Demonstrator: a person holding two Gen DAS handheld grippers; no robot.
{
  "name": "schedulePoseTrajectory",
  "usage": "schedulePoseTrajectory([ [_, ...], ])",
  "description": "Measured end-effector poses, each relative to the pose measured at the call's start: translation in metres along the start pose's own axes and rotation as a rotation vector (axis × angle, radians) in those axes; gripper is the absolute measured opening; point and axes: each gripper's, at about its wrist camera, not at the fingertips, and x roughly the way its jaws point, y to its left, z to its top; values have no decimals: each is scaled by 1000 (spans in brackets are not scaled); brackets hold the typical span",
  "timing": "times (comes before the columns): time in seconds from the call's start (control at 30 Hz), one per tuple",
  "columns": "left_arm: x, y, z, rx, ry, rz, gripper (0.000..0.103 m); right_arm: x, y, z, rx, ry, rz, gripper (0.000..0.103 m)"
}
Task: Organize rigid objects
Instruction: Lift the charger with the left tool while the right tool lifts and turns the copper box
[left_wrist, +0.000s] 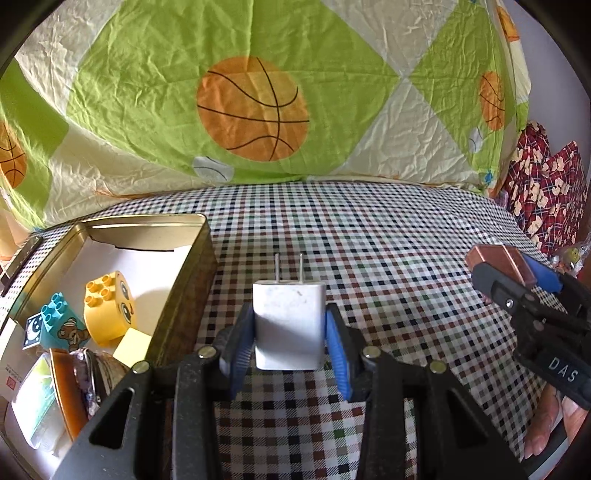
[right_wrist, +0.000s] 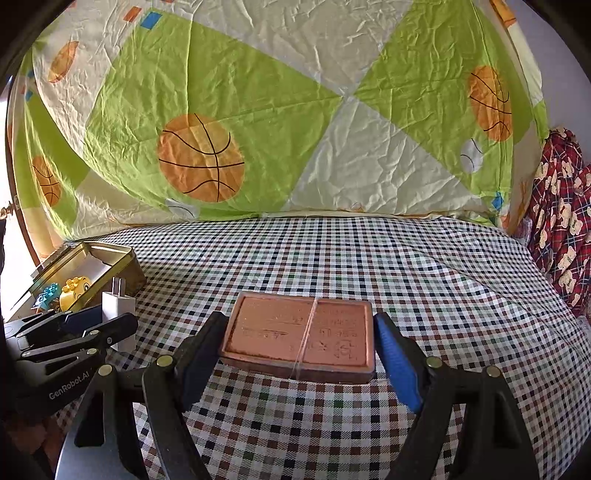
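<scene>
Our left gripper (left_wrist: 290, 325) pinches the charger (left_wrist: 289, 325), right gripper (right_wrist: 301, 336) the copper block (right_wrist: 299, 332); beside the tin (left_wrist: 177, 295), either could slip.

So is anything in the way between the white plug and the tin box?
Only the box's own side wall. The left gripper holds the white plug just right of the tin box, so it must go up over that wall. Nothing else is between them.

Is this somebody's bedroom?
Probably a bedroom: a puffy green-and-cream basketball-print quilt is heaped at the back of a checked sheet, and red plaid bear-print fabric lies bunched to the right.
</scene>
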Motion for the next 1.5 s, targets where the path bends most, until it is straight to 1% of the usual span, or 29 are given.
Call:
schedulePoseTrajectory([
  [0.23, -21, -1, -5, 14, -78, 29, 37, -16, 5, -3, -14, -71, -13, 81],
  [0.37, -33, -1, -8, 15, -120, 38, 37, -22, 6, -4, -15, -94, -7, 81],
  [0.53, -42, -2, -10, 26, -155, 48, 37, -30, 8, -6, -19, -123, -2, 81],
  [0.63, -46, -3, -12, 33, -173, 53, 37, -33, 9, -7, -21, -131, 1, 78],
  [0.77, -52, -3, -15, 35, -190, 55, 37, -35, 9, -7, -19, -140, 8, 66],
  [1.0, -56, -1, -17, 26, -198, 52, 37, -33, 10, -8, -23, -130, 20, 66],
  [1.07, -56, -1, -16, 24, -197, 50, 37, -29, 9, -7, -15, -106, 32, 66],
  [1.13, -55, 0, -16, 24, -194, 45, 37, -21, 7, -8, -8, -44, 43, 68],
  [1.17, -56, 0, -16, 21, -193, 43, 37, -19, 5, -10, -1, -16, 40, 71],
  [1.2, -56, 1, -17, 17, -194, 42, 37, -19, 4, -12, 4, 5, 33, 76],
  [1.3, -59, 4, -19, 6, -191, 30, 37, -19, 5, -20, -10, 68, 0, 84],
  [1.37, -62, 5, -21, 0, -198, 26, 37, -13, 8, -25, -29, 138, -23, 90],
  [1.43, -63, 4, -22, 3, -201, 27, 37, -6, 12, -30, -49, 202, -62, 91],
  [1.5, -65, 4, -22, 6, -207, 29, 37, 0, 14, -32, -51, 241, -88, 91],
])
